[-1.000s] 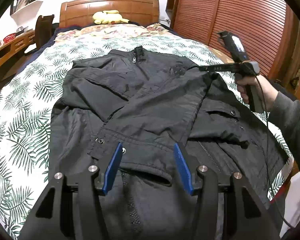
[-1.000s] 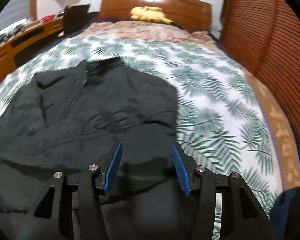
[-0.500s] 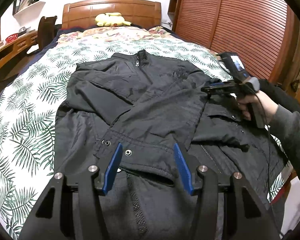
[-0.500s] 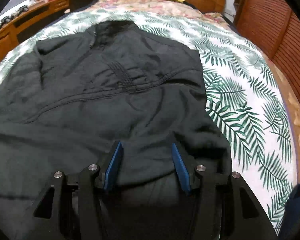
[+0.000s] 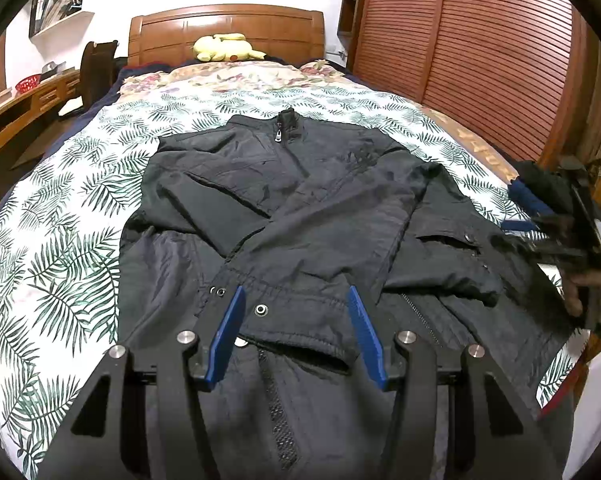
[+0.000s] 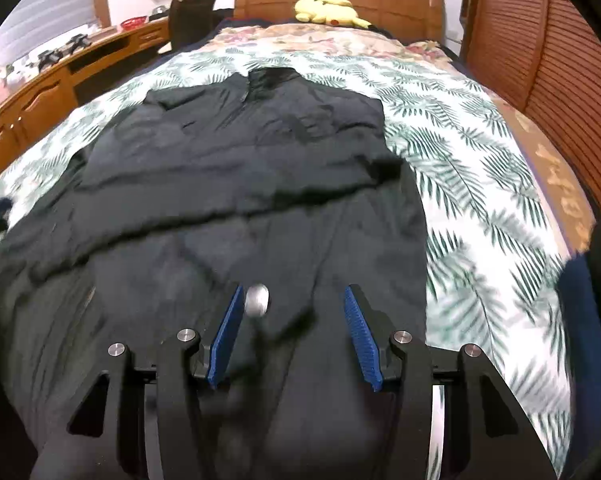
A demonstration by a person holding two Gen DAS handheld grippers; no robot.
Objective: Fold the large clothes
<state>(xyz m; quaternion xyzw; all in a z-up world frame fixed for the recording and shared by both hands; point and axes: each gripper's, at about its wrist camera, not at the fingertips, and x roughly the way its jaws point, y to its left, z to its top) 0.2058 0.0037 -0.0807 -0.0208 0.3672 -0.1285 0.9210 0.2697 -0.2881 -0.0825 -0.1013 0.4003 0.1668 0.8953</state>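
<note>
Task status: early stage. The black jacket lies face-up on the bed with both sleeves crossed over the chest; body folds remain. Left gripper and right gripper: jaws apart, empty. Versus one second ago, the right gripper has dropped from above the shoulder to the jacket's right edge

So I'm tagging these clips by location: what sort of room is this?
A bedroom, most likely: a bed with a wooden headboard and leaf-print bedspread, a yellow plush toy by the pillows, and a slatted wooden wardrobe beside it.
</note>
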